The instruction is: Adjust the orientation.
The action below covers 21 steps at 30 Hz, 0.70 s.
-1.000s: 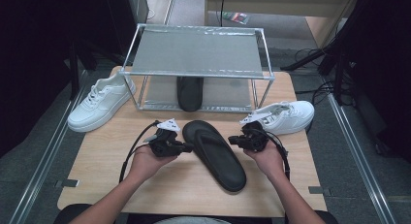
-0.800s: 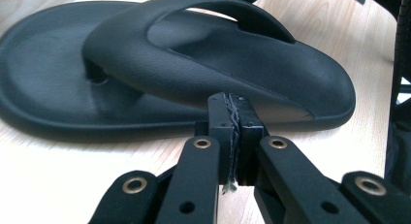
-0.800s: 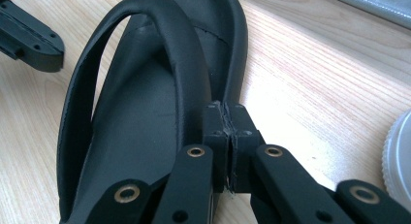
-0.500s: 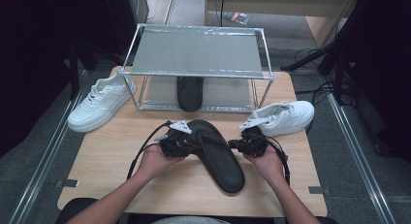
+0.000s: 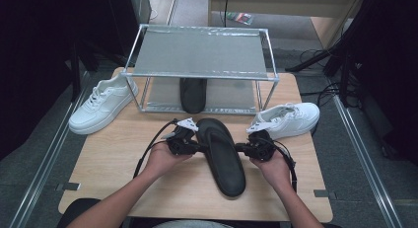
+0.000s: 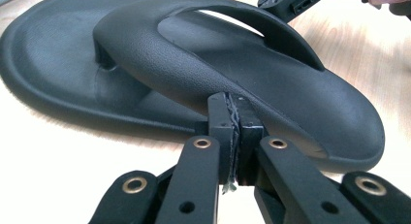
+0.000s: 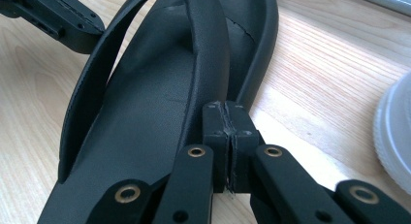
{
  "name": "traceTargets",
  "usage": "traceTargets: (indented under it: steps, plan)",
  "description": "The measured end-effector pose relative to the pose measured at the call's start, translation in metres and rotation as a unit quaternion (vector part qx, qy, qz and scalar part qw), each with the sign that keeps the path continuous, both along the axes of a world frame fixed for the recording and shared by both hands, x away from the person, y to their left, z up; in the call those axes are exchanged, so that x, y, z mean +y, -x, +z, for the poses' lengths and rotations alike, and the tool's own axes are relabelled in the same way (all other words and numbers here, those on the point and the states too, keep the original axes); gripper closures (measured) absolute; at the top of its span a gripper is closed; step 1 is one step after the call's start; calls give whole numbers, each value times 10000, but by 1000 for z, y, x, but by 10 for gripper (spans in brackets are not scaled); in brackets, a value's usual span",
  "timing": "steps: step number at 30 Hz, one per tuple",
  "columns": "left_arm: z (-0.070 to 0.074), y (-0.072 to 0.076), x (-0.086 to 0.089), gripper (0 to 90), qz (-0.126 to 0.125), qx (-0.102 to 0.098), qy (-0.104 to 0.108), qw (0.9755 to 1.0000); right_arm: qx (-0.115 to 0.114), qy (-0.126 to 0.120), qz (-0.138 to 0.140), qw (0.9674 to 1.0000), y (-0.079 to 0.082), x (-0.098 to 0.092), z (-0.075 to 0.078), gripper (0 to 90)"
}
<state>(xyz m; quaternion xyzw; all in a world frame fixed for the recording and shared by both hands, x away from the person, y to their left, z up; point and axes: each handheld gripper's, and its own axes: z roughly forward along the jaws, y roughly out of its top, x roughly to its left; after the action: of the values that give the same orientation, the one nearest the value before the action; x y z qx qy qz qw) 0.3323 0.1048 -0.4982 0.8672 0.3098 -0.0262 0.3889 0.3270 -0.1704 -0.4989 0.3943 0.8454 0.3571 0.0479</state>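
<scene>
A black flip-flop [image 5: 223,156] lies sole-down in the middle of the wooden table [image 5: 123,149], toe toward the rack. My left gripper [image 5: 199,147] is shut and its tips meet the sandal's left side at the strap [image 6: 194,73]. In the left gripper view the left gripper [image 6: 235,100] has its pads pressed together with nothing between them. My right gripper [image 5: 242,148] is shut too, its tips at the sandal's right side. In the right gripper view the right gripper [image 7: 225,110] rests against the strap [image 7: 208,54], pads closed on each other.
A wire-framed rack [image 5: 199,53] stands at the back of the table, with a second black flip-flop [image 5: 193,94] beneath it. One white sneaker [image 5: 101,104] sits at the left, another white sneaker [image 5: 288,119] close behind my right gripper.
My left hand has slid right across the table until its gripper tips reach the flip-flop's left side. The right hand and the flip-flop have stayed where they were.
</scene>
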Motion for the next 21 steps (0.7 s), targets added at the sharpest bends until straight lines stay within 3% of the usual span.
traceTargets:
  steps: [5,7,13,17,21]
  plan:
    - [8,1,4,849,-105,101,52,9999,-282,23,-243,9993,2,-5,6,803]
    - [14,1,7,820,-109,150,165,9997,-411,-155,-364,9984,5,-8,10,753]
    - [28,3,19,601,-161,71,499,9986,-667,-443,-452,9958,18,-1,14,651]
    - [36,5,28,486,-265,-70,454,9986,-616,-420,-443,9962,24,9,11,629]
    - [33,1,38,426,-376,96,349,9986,-481,-458,-457,9967,26,17,3,601]
